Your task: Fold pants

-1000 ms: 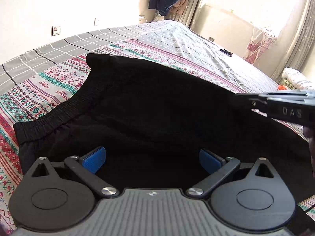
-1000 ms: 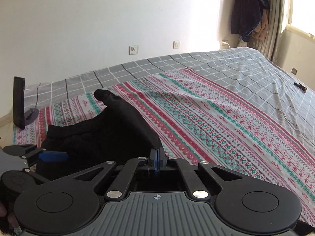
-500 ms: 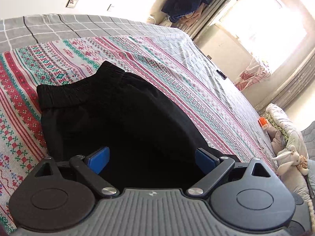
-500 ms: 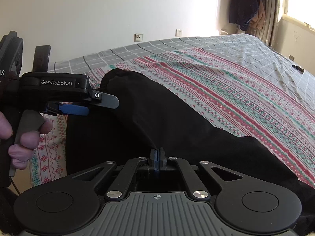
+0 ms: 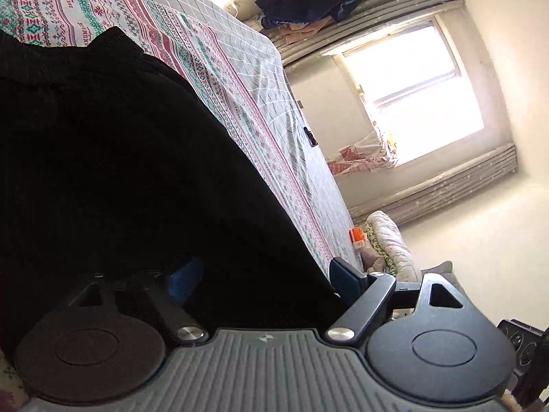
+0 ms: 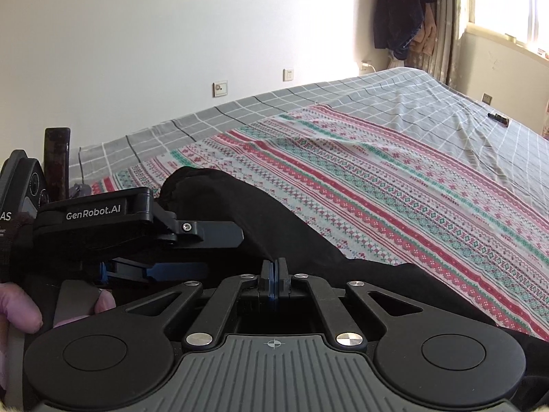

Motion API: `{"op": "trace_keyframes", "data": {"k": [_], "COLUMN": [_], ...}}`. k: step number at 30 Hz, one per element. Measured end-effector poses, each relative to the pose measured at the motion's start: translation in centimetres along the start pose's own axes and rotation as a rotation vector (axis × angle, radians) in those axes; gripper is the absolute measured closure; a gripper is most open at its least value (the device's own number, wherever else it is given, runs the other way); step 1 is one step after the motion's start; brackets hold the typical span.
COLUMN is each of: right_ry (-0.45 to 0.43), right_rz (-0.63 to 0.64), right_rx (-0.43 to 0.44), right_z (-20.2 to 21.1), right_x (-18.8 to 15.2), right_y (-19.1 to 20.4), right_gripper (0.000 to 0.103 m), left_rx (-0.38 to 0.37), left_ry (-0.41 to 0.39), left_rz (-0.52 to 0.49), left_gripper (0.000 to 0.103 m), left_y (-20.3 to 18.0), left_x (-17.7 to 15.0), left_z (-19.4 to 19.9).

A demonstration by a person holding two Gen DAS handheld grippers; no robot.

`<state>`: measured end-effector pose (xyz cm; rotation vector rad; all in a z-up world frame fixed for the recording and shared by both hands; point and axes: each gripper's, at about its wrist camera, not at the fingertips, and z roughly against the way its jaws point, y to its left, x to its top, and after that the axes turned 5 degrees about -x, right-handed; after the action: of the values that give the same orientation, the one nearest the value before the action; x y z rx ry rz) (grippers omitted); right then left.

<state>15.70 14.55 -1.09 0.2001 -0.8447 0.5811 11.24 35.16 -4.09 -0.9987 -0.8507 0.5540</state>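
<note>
While the black pants [image 6: 274,226] lie spread on the patterned bedspread [image 6: 394,213], we note the right gripper [image 6: 273,276] with its jaws fully closed, apparently pinching a ridge of the fabric that rises straight ahead of the fingers; the cloth is too dark at the pads to confirm the bite.

From the left wrist view, the left gripper [image 5: 264,281] is rolled over sideways, jaws wide but closing. The pants [image 5: 120,171] fill the gap between the pads, and we see no pad pressing cloth yet. The right-hand pad [image 5: 346,279] sits at the garment's edge against the bedspread [image 5: 240,103].

Key relation: the elastic waistband [image 5: 113,39] lies far ahead of the left fingers, so the garment's long axis runs roughly along that gripper's pointing line. In the right wrist view the left gripper [image 6: 206,250] sits just beside the right, both at the same near end. We judge the left is nearer to taking the second hold.
</note>
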Motion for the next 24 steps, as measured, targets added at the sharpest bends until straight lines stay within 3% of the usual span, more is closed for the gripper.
{"op": "trace_keyframes", "data": {"k": [3, 11, 16, 24], "right_ry": [-0.002, -0.003, 0.015, 0.047], "right_rz": [-0.006, -0.02, -0.029, -0.025], "right_rx": [0.004, 0.024, 0.045, 0.079], "right_z": [0.0, -0.2, -1.1, -2.4], "right_x": [-0.3, -0.9, -1.9, -4.1], "right_y": [0.0, 0.1, 0.6, 2.3], "right_gripper": [0.103, 0.103, 0.101, 0.1], "left_rx": [0.007, 0.208, 0.309, 0.497], "left_ry": [-0.111, -0.372, -0.404, -0.377], "left_rz": [0.042, -0.041, -0.107, -0.172], "left_gripper": [0.023, 0.038, 0.051, 0.076], "left_y": [0.0, -0.5, 0.1, 0.4], "left_x": [0.3, 2.8, 3.4, 3.3], "left_z": [-0.2, 2.3, 2.8, 3.3]}}
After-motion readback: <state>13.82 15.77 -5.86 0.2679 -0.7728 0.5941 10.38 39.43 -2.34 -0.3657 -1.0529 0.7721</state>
